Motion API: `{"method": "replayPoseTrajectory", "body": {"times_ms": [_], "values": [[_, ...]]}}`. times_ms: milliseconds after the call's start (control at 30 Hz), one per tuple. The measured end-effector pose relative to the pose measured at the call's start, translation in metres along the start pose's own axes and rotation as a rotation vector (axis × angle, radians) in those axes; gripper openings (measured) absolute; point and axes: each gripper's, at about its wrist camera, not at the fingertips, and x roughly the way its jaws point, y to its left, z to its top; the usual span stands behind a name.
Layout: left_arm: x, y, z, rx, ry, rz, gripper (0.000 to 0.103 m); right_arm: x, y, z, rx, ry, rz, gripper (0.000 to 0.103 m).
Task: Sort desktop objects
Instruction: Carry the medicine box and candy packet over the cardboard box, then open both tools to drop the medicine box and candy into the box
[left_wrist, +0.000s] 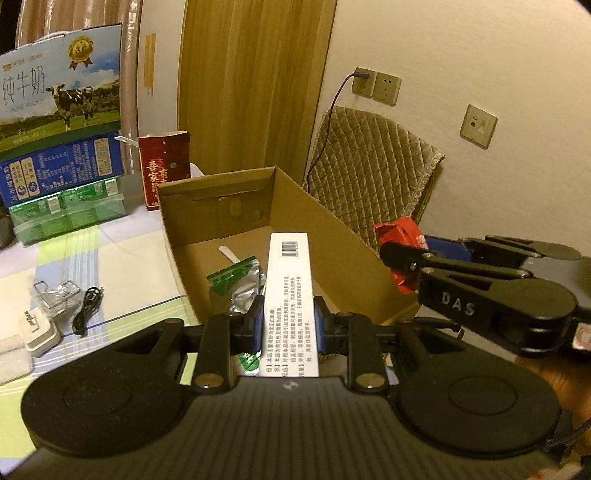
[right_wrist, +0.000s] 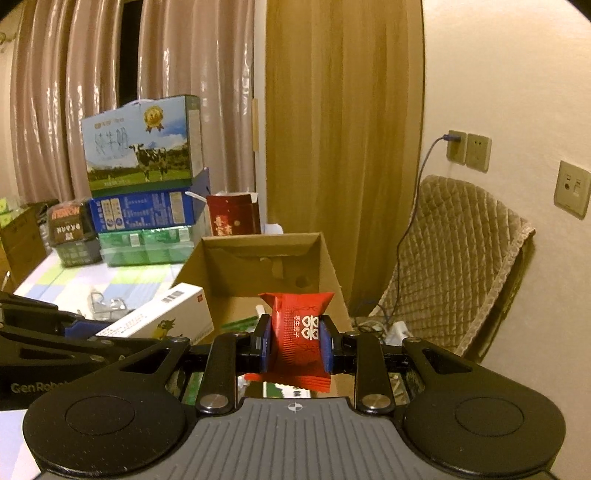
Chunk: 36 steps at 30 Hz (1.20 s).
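While both loads hang over cardboard box (left_wrist: 354, 243), left claw (left_wrist: 289, 326) grips white carton (left_wrist: 289, 295), right claw (right_wrist: 295, 341) grips red sachet (right_wrist: 297, 332). Green packet (left_wrist: 232, 280) already boxed; cable (left_wrist: 86, 308), charger (left_wrist: 38, 330) remain on table (left_wrist: 122, 254).

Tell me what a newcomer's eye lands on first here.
First, the left tool clamping a long white box over the open cardboard box. Next, the right tool gripping a red packet near the same box. Behind, a cow-printed milk carton tops a stack.
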Motion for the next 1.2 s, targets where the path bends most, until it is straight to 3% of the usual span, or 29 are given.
{"method": "replayPoseTrajectory", "body": {"times_ms": [633,700,1033,1200], "values": [[0.051,0.014,0.018,-0.038,-0.003,-0.016,0.021,0.051,-0.011,0.005,-0.031,0.051,-0.011,0.024],[0.054,0.015,0.018,-0.03,-0.003,-0.004,0.04,0.054,-0.013,0.005,-0.028,0.056,-0.013,0.024],[0.038,0.035,0.014,-0.068,-0.033,0.037,0.042,0.058,-0.009,0.002,-0.026,0.071,-0.001,0.024],[0.027,0.043,0.01,-0.08,-0.047,0.059,0.049,0.059,-0.003,0.006,-0.02,0.067,0.017,0.024]]}}
